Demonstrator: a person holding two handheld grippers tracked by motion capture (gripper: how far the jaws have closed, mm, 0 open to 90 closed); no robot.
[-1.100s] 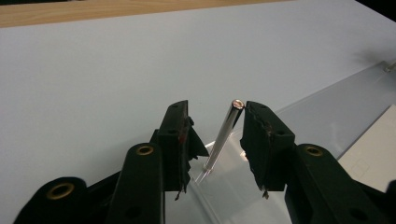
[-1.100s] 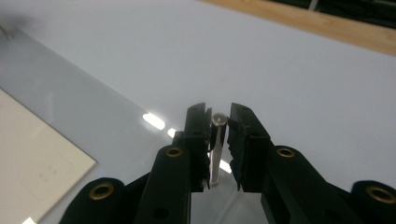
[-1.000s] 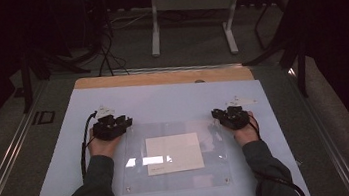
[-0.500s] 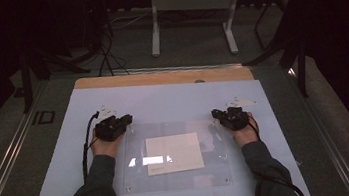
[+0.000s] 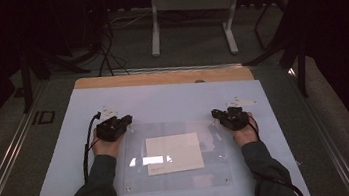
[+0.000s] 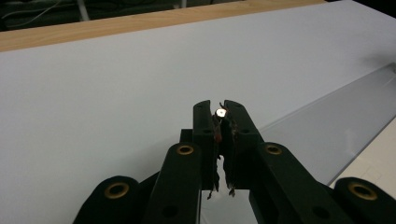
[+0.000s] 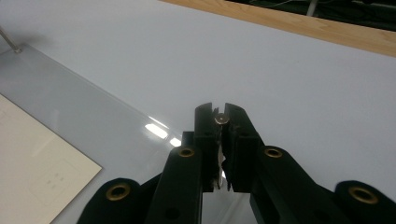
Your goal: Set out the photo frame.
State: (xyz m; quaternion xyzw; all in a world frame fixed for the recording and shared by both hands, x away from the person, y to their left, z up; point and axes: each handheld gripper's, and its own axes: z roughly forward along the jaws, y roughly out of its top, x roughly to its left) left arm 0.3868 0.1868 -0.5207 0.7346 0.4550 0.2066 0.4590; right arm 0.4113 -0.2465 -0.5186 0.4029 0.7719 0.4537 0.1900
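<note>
A clear plastic plate [image 5: 137, 183] lies on the white mat [image 5: 162, 99], with a cream sheet of paper [image 5: 174, 153] at its middle. My left gripper [image 5: 127, 119] rests at the plate's far left corner, its jaws pressed together [image 6: 221, 106]. My right gripper [image 5: 215, 114] sits at the far right corner, its jaws likewise together [image 7: 220, 109]. A tiny shiny metal spot shows between each pair of tips; I cannot tell whether it is a held thing. The plate's edge [image 6: 327, 126] runs just right of the left jaws.
A small metal post [image 7: 16, 49] stands at a plate corner. The wooden table edge [image 5: 160, 77] borders the mat at the back. Beyond it are the floor, a white stand [image 5: 193, 20], cables and dark tripod legs.
</note>
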